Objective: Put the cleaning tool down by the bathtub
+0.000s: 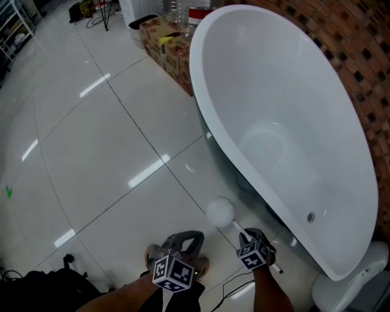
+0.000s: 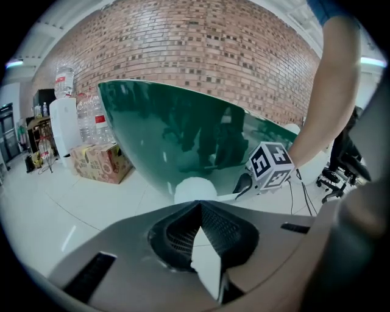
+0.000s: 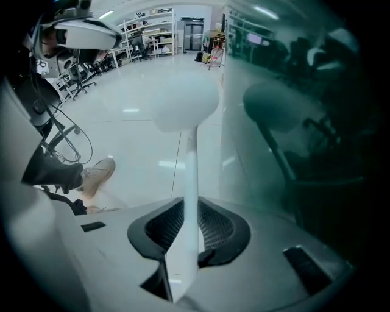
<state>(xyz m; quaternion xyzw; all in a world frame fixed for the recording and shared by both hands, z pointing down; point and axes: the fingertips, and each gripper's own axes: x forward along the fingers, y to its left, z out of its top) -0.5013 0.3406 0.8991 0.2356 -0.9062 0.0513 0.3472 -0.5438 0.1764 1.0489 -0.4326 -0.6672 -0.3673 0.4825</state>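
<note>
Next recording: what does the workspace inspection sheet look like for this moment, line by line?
Surface: glossy white tiled floor.
Job's things: cleaning tool with a round white head, not yet set down, held beside the white bathtub.
Clutter: cardboard boxes and water bottles at the tub's far end.
Grippers: right claw shut on the tool's handle; left claw shut, nothing in it.
Cables: black cable on the floor close to the person.
Surroundings: brick wall behind the tub; shelving across the room.
</note>
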